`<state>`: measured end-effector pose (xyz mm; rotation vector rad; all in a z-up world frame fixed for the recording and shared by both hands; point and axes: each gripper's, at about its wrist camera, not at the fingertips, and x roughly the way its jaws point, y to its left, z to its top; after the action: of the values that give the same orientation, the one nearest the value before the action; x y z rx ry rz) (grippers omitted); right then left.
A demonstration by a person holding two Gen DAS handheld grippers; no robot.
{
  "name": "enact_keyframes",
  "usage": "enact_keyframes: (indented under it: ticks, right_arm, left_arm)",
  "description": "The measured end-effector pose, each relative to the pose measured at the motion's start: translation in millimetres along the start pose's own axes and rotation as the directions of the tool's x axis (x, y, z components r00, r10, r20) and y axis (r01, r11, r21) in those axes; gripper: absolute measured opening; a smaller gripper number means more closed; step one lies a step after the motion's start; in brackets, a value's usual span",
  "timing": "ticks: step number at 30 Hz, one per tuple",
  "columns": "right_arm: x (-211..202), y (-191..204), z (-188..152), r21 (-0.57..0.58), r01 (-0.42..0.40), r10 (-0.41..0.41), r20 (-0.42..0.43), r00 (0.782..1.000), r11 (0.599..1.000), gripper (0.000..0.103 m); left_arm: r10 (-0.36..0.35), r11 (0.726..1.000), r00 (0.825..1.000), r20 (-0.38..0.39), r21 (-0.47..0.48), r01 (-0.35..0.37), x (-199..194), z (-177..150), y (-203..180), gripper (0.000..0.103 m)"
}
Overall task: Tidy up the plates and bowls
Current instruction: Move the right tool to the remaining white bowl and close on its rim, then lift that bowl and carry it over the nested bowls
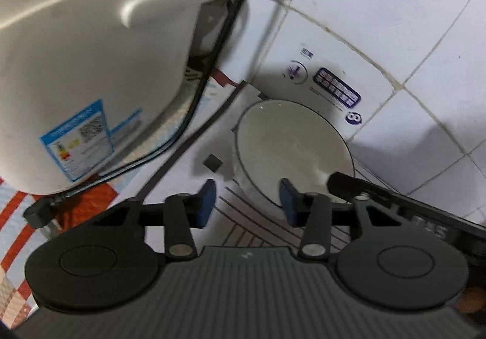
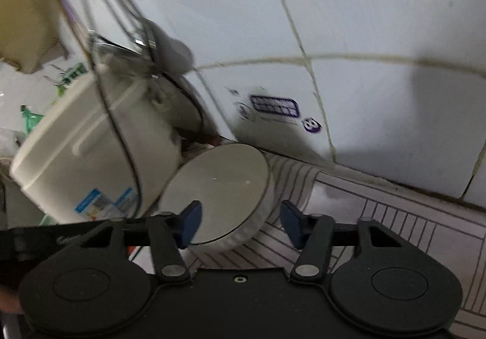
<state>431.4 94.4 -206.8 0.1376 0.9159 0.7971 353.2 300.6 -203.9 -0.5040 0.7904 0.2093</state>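
Note:
A white shallow bowl (image 1: 291, 144) stands on the line-patterned mat, between the rice cooker and the tiled wall. My left gripper (image 1: 248, 203) is open at the bowl's near-left rim, with one blue pad over the inside and the other outside on the mat. A black finger (image 1: 343, 184) of the right gripper reaches over the bowl's right rim. In the right wrist view the same bowl (image 2: 221, 184) has its thick wall between the fingers of my right gripper (image 2: 240, 225). The left pad is over the inside and the right pad stands clear of the wall.
A white rice cooker (image 1: 85, 71) with a blue label stands close on the left, and a black cable (image 1: 194, 108) runs along it. The tiled wall (image 1: 395, 20), with a purple sticker, is right behind the bowl. A red checked cloth (image 1: 18, 217) lies at the lower left.

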Motion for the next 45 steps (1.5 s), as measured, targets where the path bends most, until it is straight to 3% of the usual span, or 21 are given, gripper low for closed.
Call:
enact_keyframes:
  ticks: [2, 3, 4, 8, 11, 16, 22, 26, 35, 45]
  right_arm:
    - [8, -3, 1, 0.014, 0.030, -0.030, -0.023, 0.999, 0.999, 0.041]
    - [10, -5, 1, 0.021, 0.043, -0.043, -0.039, 0.998, 0.999, 0.040]
    - [12, -8, -1, 0.042, 0.047, -0.045, -0.047, 0.998, 0.998, 0.037]
    - [12, -24, -12, 0.163, -0.032, 0.042, -0.058, 0.997, 0.986, 0.022]
    - [12, -31, -11, 0.203, -0.042, 0.053, -0.052, 0.997, 0.978, 0.021]
    - [-1, -22, -11, 0.138, 0.002, 0.003, -0.039, 0.999, 0.990, 0.021]
    - [-46, 0, -11, 0.093, -0.009, 0.007, 0.024, 1.000, 0.996, 0.021]
    - [-83, 11, -16, 0.114, -0.039, 0.033, 0.056, 0.998, 0.993, 0.021]
    - [-135, 31, -59, 0.186, -0.038, 0.020, 0.096, 0.995, 0.982, 0.021]
    - [-161, 44, -111, 0.234, -0.013, -0.011, 0.100, 0.995, 0.972, 0.021]
  left_arm:
    - [-0.065, 0.998, 0.997, -0.051, -0.017, 0.064, 7, 0, 4, 0.036]
    - [-0.078, 0.996, 0.995, -0.069, -0.047, 0.075, 10, -2, 7, 0.034]
    - [-0.084, 0.995, 0.994, -0.075, -0.060, 0.080, 12, -3, 8, 0.026]
    - [-0.075, 0.997, 0.996, -0.053, -0.021, 0.074, 14, -13, 4, 0.023]
    - [-0.065, 0.998, 0.996, -0.068, 0.005, 0.065, 11, -18, 1, 0.022]
    - [-0.059, 0.997, 0.996, -0.072, 0.037, 0.062, -6, -26, 0, 0.022]
    - [-0.095, 0.994, 0.993, -0.071, 0.054, 0.098, -62, -27, -8, 0.022]
    - [-0.072, 0.992, 0.993, -0.094, 0.096, 0.081, -97, -33, -24, 0.022]
    - [-0.043, 0.981, 0.991, -0.123, 0.185, 0.065, -142, -62, -47, 0.021]
    - [0.019, 0.977, 0.980, -0.196, 0.211, 0.023, -155, -102, -50, 0.021]
